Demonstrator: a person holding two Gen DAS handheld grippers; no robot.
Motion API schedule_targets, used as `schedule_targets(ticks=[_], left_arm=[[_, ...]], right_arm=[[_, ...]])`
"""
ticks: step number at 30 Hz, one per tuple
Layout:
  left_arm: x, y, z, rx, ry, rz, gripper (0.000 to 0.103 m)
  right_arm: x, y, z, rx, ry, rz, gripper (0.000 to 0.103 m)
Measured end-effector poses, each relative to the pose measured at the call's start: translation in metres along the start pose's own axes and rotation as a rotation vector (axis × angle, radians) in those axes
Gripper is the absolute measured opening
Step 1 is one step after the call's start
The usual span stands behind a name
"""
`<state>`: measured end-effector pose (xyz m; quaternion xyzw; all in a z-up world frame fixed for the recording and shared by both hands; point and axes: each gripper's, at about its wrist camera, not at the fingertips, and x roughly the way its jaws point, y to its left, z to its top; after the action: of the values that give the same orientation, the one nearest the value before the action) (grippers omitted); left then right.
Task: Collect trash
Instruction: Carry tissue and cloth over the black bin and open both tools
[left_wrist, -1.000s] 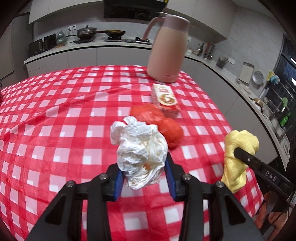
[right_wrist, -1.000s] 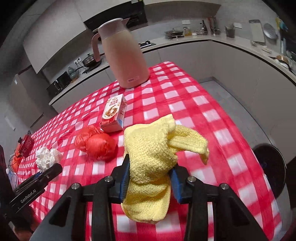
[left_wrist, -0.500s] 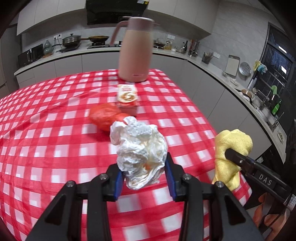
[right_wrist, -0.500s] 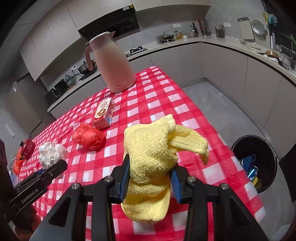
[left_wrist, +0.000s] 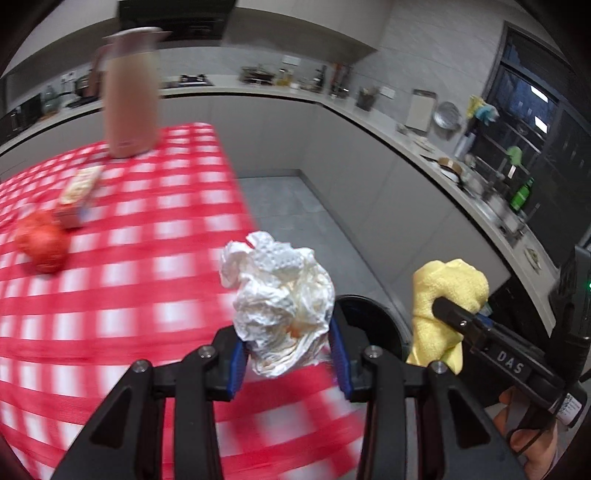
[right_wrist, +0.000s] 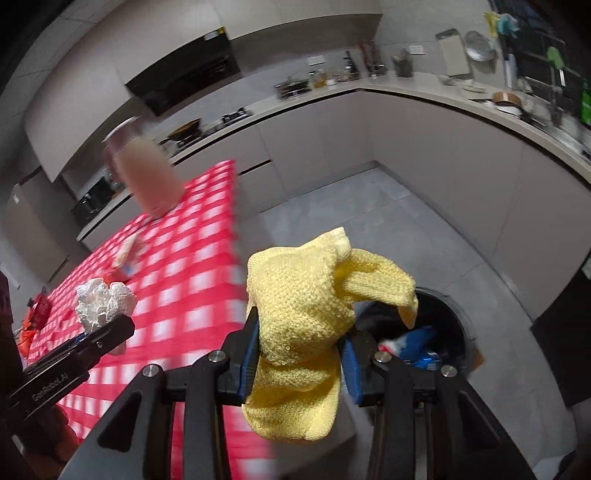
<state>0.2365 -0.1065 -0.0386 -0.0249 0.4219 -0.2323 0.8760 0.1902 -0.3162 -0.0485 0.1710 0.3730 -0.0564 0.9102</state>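
Between left gripper (left_wrist: 286, 356) fingers, crumpled paper wad (left_wrist: 279, 306) sitting clamped; right gripper (right_wrist: 299, 360) pinching yellow cloth (right_wrist: 306, 314). Beyond fingertips, black bin (right_wrist: 448, 332) showing on floor. Nothing dropped yet; red ball (left_wrist: 42, 245) and small carton (left_wrist: 79, 194) waiting on checkered table (left_wrist: 122, 302).

Two wrist fisheyes, each looking forward and down along its own fingers

Both sit close behind their blue pads and share the checked table (left_wrist: 110, 314), the black bin (right_wrist: 450, 325) and the kitchen counter (right_wrist: 424, 92).
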Motion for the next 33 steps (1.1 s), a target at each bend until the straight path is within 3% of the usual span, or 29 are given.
schedule_targets(ticks=[4,10,21,23,25,29,33], left_arm=[[0.03,-0.048,-0.004,0.039,0.039,-0.041,0.041],[0.076,-0.09,-0.016,0.059,0.118,-0.054,0.041],[0.148,-0.106,-0.051,0.024,0.241,0.043,0.043],[0.16,-0.107,-0.053,0.018,0.262,0.051,0.045],[0.169,-0.109,-0.055,0.017,0.272,0.074,0.054],[0.181,-0.109,-0.057,0.0,0.289,0.131,0.071],[0.174,-0.115,-0.05,0.005,0.262,0.136,0.073]], right_arm=[[-0.004,-0.055,0.0,0.016,0.005,-0.051,0.041],[0.012,-0.116,-0.01,0.051,0.067,-0.08,0.041],[0.09,-0.151,-0.02,-0.007,0.196,-0.044,0.042],[0.104,-0.155,-0.021,-0.02,0.214,-0.036,0.046],[0.118,-0.159,-0.023,-0.028,0.231,-0.028,0.048],[0.135,-0.164,-0.022,-0.056,0.238,-0.065,0.063],[0.131,-0.17,-0.017,-0.034,0.205,-0.074,0.064]])
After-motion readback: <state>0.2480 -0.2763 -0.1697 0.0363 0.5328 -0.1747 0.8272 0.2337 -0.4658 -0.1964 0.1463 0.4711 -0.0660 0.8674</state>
